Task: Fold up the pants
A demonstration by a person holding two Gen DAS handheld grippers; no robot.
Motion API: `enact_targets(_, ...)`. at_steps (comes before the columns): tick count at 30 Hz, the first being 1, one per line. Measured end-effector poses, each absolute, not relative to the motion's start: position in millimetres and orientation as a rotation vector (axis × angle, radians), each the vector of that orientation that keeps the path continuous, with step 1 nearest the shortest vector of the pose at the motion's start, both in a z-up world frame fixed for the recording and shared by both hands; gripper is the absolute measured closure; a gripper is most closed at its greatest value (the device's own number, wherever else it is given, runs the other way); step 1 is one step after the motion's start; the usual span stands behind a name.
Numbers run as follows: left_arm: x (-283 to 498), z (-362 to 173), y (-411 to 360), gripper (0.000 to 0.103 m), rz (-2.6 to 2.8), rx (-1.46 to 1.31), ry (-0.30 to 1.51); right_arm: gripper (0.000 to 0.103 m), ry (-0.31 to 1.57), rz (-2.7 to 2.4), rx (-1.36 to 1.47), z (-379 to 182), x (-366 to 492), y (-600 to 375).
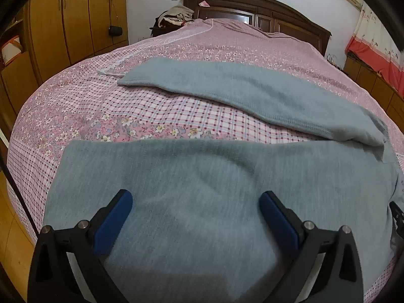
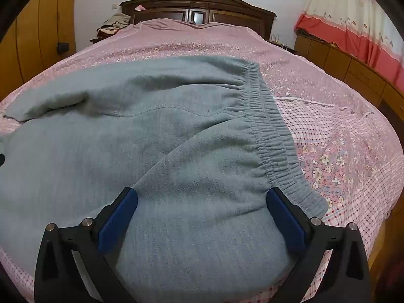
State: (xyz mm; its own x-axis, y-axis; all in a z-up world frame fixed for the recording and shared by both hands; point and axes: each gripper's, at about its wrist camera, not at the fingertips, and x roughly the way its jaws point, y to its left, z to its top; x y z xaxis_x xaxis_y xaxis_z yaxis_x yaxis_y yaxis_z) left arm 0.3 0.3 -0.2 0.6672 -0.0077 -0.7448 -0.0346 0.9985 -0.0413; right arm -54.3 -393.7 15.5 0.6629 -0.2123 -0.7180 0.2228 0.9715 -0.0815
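Note:
Grey fleece pants (image 1: 202, 176) lie spread on the bed. In the left wrist view one leg (image 1: 252, 96) runs across the far side and the other leg lies under my left gripper (image 1: 195, 199), which is open with its blue pads wide apart over the cloth. In the right wrist view the pants (image 2: 151, 131) show their gathered elastic waistband (image 2: 272, 136) on the right. My right gripper (image 2: 202, 197) is open above the seat area near the waistband's near end. Neither gripper holds cloth.
The bed has a pink floral and checked cover (image 1: 126, 106) and a dark wooden headboard (image 2: 197, 5). Wooden wardrobes (image 1: 63, 20) stand at the left. A low wooden cabinet (image 2: 353, 70) and a red-and-cream curtain (image 2: 353, 25) are at the right. Clothes (image 1: 174, 16) are piled by the headboard.

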Motion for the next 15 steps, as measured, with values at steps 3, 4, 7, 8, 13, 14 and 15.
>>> enact_targets(3, 0.2, -0.1, 0.0, 0.0, 0.018, -0.046, 0.838, 0.0, 0.81, -0.247, 0.011, 16.1, -54.4, -393.6)
enact_targets(4, 0.1, 0.0, -0.2, 0.0, 0.019, -0.045, 0.837, 0.0, 0.811, -0.247, 0.011, 12.7, -52.6, -392.9)
enact_targets(7, -0.1, 0.1, -1.6, 0.0, 0.025, -0.04, 0.836, 0.0, 0.811, -0.246, 0.013, 14.1, -53.6, -397.1)
enact_targets(8, 0.1, 0.0, -2.0, 0.0, 0.026, -0.038, 0.837, 0.0, 0.812, -0.249, 0.006, 14.1, -53.3, -394.5)
enact_targets(13, -1.5, 2.8, -3.4, 0.0, 0.021, -0.047, 0.839, 0.0, 0.813, -0.252, 0.0, 13.5, -53.7, -394.4)
enact_targets(14, -2.5, 3.7, -4.2, 0.0, 0.021, -0.047, 0.84, 0.0, 0.813, -0.252, 0.0, 13.5, -53.9, -394.5)
enact_targets(15, -1.3, 2.2, -2.4, 0.0, 0.021, -0.048, 0.839, 0.0, 0.813, -0.252, 0.0, 13.5, -54.1, -394.7)
